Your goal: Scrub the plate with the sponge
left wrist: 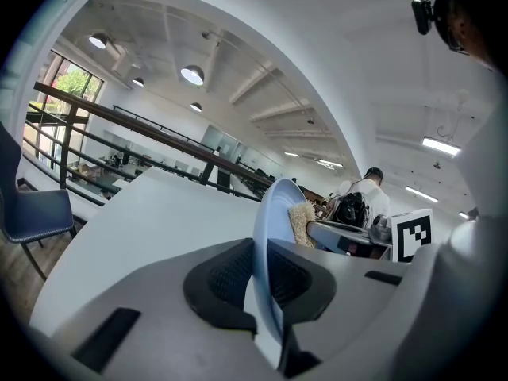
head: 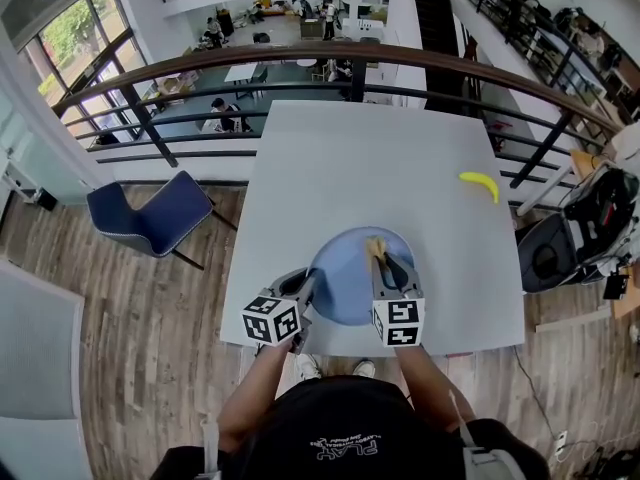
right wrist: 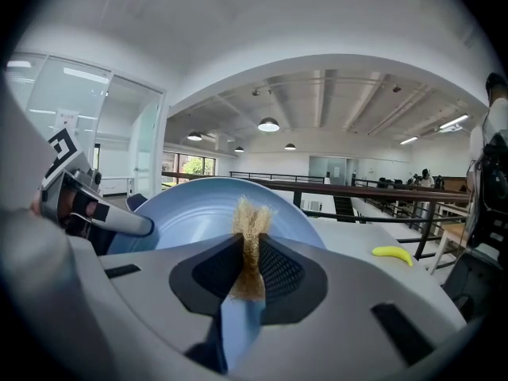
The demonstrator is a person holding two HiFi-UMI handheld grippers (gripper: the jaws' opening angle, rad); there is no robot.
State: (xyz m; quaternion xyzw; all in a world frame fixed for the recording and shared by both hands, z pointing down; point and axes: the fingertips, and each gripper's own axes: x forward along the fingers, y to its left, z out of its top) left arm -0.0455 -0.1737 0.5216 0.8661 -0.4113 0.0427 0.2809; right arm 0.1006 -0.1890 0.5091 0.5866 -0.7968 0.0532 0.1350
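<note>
Two tools engaged. Left tool (left wrist: 260,272): clamped on rim of tilted plate (head: 345,283), table (head: 350,158) beneath. Right tool (right wrist: 250,264): pinching sponge (right wrist: 252,221) against plate's face. Step: scrubbing under way. Next, likely: firm strokes across plate, rim grip steady.

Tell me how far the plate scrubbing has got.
Done: the left gripper is clamped on the blue plate at its rim, holding it tilted up, and the right gripper is shut on the sponge. In hand: the sponge appears pressed against the plate's inner face. Left: the scrubbing itself; no suds or marks show how much is covered.
</note>
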